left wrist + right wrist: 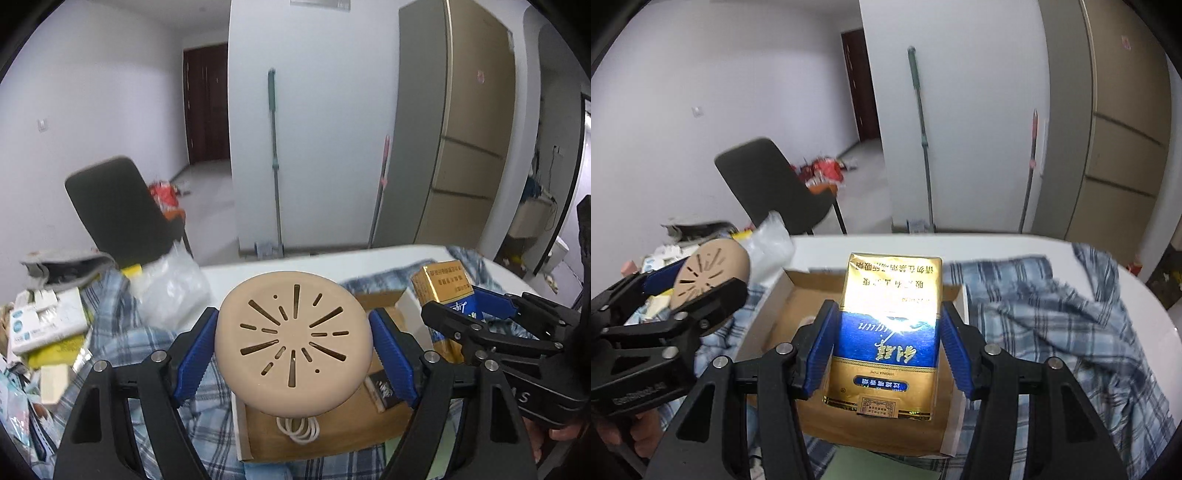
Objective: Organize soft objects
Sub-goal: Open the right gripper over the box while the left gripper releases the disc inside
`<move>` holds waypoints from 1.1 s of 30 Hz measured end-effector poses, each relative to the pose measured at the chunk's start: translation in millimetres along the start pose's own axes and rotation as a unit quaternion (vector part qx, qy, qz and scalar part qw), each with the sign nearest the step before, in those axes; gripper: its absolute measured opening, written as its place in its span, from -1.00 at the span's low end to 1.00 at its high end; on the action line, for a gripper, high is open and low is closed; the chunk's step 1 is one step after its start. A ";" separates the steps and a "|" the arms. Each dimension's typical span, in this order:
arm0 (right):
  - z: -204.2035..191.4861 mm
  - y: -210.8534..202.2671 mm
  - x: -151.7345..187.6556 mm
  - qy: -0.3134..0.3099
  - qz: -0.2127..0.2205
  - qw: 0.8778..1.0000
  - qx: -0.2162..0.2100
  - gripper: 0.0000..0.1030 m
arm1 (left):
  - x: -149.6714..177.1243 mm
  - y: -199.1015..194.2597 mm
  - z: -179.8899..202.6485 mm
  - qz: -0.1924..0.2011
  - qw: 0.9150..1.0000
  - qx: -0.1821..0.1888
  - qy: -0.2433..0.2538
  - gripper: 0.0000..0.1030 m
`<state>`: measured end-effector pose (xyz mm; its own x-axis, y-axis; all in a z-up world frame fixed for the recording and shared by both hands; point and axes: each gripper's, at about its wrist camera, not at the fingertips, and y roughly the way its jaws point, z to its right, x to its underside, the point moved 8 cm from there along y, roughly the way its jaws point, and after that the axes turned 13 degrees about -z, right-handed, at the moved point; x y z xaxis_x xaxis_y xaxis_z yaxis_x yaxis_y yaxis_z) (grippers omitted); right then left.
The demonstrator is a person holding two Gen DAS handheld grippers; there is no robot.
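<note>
A white worktop (849,245) is seen in a white-walled room, with a plaid blue shirt (1052,302) spread over much of it and an open cardboard box (332,424) laid on the shirt at the near middle. A clutter of packets (44,325) and a clear plastic bag (170,288) is piled at the left side of the worktop. Beyond the far edge, a dark chair (122,210) is placed to the left, a mop (275,162) is leaned against the wall, and a tall olive-grey cabinet (461,129) is stood to the right. A coiled white cable (299,430) and a small dark packet (382,389) are seen lying inside the box. The left gripper (293,347) is held over the box, its blue fingers (195,350) spread wide and pressed against both sides of a round beige slotted disc (291,339), which is carried above the box. The right gripper (884,343) is held just right of it, its fingers (820,350) set around a gold and blue cigarette pack (888,332); the left finger is pressed to the pack, while whether the right one touches it cannot be told. The pack is carried upright over the box interior.
</note>
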<state>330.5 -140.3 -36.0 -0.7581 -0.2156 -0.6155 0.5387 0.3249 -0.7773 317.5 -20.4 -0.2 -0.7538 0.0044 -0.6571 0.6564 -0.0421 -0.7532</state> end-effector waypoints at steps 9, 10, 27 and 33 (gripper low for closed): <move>9.8 35.5 13.6 0.001 -0.047 0.999 0.010 0.06 | 21.9 35.5 -3.4 -0.043 0.999 -0.004 -0.006 0.61; 9.6 37.3 14.4 0.000 -0.050 0.999 0.010 0.06 | 23.3 38.9 -5.2 -0.047 0.999 -0.002 -0.009 0.61; 2.2 35.4 14.0 -0.016 -0.048 0.999 0.015 0.32 | 19.8 34.8 -13.6 -0.034 0.999 -0.011 -0.018 0.75; -5.2 -8.5 -1.2 -0.023 -0.003 1.000 0.012 0.32 | 8.9 2.4 -12.0 0.002 1.000 -0.015 -0.012 0.75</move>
<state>325.0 -138.1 -27.9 -0.7437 -0.2587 -0.6164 0.5437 0.3023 -0.7829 312.8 -8.5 -8.2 -0.7509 -0.0193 -0.6601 0.6604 -0.0119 -0.7508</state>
